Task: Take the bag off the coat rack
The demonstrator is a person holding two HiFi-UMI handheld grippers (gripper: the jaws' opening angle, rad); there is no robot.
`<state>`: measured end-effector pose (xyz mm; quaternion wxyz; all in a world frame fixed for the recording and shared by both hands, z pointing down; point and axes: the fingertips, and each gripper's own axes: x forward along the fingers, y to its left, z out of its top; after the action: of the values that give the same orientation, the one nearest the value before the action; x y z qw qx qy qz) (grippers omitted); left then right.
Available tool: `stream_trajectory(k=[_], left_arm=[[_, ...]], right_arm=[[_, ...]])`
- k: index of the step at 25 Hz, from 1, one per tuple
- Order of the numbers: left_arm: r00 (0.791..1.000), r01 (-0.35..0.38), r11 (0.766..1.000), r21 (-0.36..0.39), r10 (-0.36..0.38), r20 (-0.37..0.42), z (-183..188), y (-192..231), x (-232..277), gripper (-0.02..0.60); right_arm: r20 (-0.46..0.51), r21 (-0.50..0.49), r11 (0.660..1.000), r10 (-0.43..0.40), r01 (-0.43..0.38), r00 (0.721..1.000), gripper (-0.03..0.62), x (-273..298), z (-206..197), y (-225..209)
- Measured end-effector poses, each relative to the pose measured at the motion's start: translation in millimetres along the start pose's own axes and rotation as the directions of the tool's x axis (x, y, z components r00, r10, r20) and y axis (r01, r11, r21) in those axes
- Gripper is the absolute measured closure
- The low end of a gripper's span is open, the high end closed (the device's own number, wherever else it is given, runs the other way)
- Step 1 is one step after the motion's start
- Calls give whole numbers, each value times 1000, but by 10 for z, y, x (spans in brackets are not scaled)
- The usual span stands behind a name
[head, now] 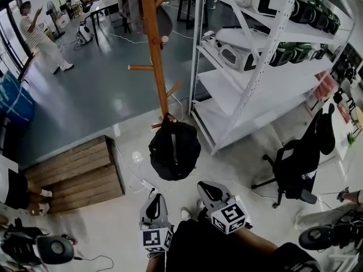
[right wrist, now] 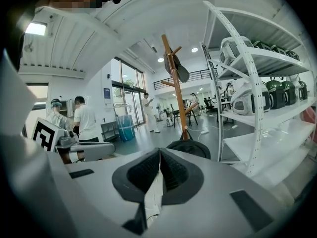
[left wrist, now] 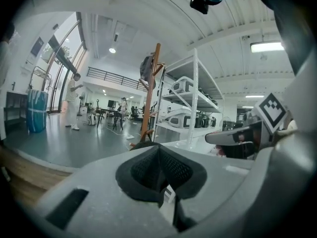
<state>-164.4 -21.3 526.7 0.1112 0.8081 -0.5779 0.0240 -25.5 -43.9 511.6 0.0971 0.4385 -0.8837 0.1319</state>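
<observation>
1. Your left gripper (head: pixel 153 204) is at the bottom middle of the head view. Its two fingers are pressed together, and nothing is between them.
2. Your right gripper (head: pixel 207 190) is just to the right of it. Its fingers are pressed together too, and they hold nothing.
3. Both grippers point up the picture toward the bag (head: pixel 174 149) but do not touch it.
4. The black bag is in the middle of the picture, just above the grippers. It hangs low on the wooden coat rack (head: pixel 153 50). The rack's pole runs up to the top of the frame.
5. A wooden platform (head: pixel 79 174) lies at the lower left. A black office chair (head: pixel 300 157) stands at the right.
6. A white shelf rack (head: pixel 255 78) fills the upper right.
7. Far off, in the upper left, a person (head: pixel 39 35) stands on the grey floor with one arm up.
</observation>
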Motion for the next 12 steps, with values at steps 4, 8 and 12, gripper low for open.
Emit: stream_trajectory(k=[4, 8, 12], left_arm=[[1000, 6, 1000, 3, -6, -16, 4, 97, 163, 563], [1000, 14, 1000, 10, -13, -20, 50, 151, 364, 563], [999, 33, 999, 40, -32, -29, 66, 169, 601, 563]], right_arm=[[-7, -2, 1000, 1, -1, 1000, 582, 169, 41, -83], [-31, -8, 1000, 24, -24, 999, 582, 354, 42, -185], [-45, -27, 998, 47, -48, 998, 582, 569, 56, -321]])
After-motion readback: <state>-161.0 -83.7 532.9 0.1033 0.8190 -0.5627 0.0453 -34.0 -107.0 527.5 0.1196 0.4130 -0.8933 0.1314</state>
